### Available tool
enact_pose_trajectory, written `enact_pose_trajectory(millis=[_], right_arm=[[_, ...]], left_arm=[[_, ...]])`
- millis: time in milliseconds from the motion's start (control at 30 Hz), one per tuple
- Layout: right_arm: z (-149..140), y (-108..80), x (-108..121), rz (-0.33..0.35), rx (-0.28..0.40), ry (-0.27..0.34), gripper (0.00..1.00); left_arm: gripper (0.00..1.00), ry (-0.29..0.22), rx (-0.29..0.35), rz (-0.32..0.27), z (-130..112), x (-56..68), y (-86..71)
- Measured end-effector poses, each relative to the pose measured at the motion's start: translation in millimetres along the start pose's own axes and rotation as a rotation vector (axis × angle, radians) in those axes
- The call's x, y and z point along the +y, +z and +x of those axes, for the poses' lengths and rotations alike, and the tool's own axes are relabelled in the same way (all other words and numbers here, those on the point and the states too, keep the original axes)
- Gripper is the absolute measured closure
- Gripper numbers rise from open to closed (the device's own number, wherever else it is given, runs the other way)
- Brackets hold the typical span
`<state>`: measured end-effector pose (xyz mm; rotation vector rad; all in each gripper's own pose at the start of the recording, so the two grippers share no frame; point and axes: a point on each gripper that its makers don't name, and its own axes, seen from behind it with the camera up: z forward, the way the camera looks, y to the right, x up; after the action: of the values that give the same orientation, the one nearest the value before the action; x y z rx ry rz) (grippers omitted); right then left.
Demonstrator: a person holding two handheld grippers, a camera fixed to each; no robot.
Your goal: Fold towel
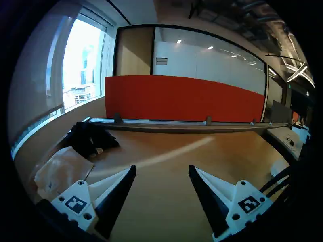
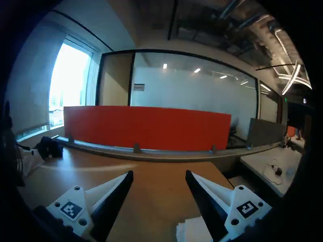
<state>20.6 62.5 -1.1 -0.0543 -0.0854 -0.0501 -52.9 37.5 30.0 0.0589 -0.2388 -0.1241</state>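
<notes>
Pose: my left gripper (image 1: 161,167) is held level and low over the wooden desk (image 1: 169,201), pointing along the desktop toward the red partition (image 1: 181,99) at 12 o'clock. My right gripper (image 2: 159,172) is held the same way, level over the same desk and facing the same partition.

Fingers: on both grippers the fingers are spread wide apart. Nothing lies between them and nothing touches them; bare desktop shows in each gap.

Task item: in the right gripper view a corner of a white towel (image 2: 193,230), its edges layered, lies on the desk at 6 o'clock, just beside the inner edge of my right-hand finger. I cannot tell whether they touch.

Other items: in the left gripper view a black bundle (image 1: 91,139) sits at 10 o'clock near the partition rail. A cream crumpled sheet (image 1: 60,169), cloth or paper I cannot tell, lies at 8 o'clock, touching the bundle.

Markings: each finger carries a square black-and-white marker (image 1: 76,203) with no letters. A small wall sign (image 1: 161,61) at 12 o'clock is too small to read. No brands are legible.
</notes>
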Motion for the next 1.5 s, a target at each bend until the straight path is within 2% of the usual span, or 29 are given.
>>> enact_pose_trajectory(millis=[167, 367, 567, 767, 967, 1133, 1300, 1500], right_arm=[[8.8, 5.5, -28.8, 0.016, 0.021, 0.0, 0.0], [19.1, 9.0, -55.8, 0.029, 0.043, 0.027, 0.0], [25.7, 12.3, -71.8, 0.037, 0.057, 0.043, 0.0], [24.6, 12.9, -79.0, 0.044, 0.054, 0.043, 0.0], [26.5, 8.8, -80.8, 0.052, 0.053, 0.048, 0.0], [19.5, 3.8, -81.2, 0.057, 0.051, 0.055, 0.0], [11.4, -1.5, -83.2, 0.057, 0.047, 0.069, 0.0], [2.3, -7.0, -87.3, 0.058, 0.051, 0.072, 0.0]], left_arm=[[0.03, -0.002, 0.029, -0.001, 8.3, -2.7, 2.9], [0.03, -0.009, 0.075, 0.004, 22.2, -7.1, 0.7], [0.03, -0.019, 0.112, 0.008, 33.2, -11.6, -4.5], [0.03, -0.008, 0.135, 0.01, 36.4, -16.6, -9.2], [0.03, 0.002, 0.155, 0.0, 30.9, -20.7, -11.8], [0.03, 0.023, 0.184, 0.02, 21.5, -32.6, -11.0], [0.03, 0.036, 0.211, 0.033, 6.4, -43.1, -9.5], [0.03, 0.021, 0.239, 0.035, -16.3, -52.0, -8.8]])
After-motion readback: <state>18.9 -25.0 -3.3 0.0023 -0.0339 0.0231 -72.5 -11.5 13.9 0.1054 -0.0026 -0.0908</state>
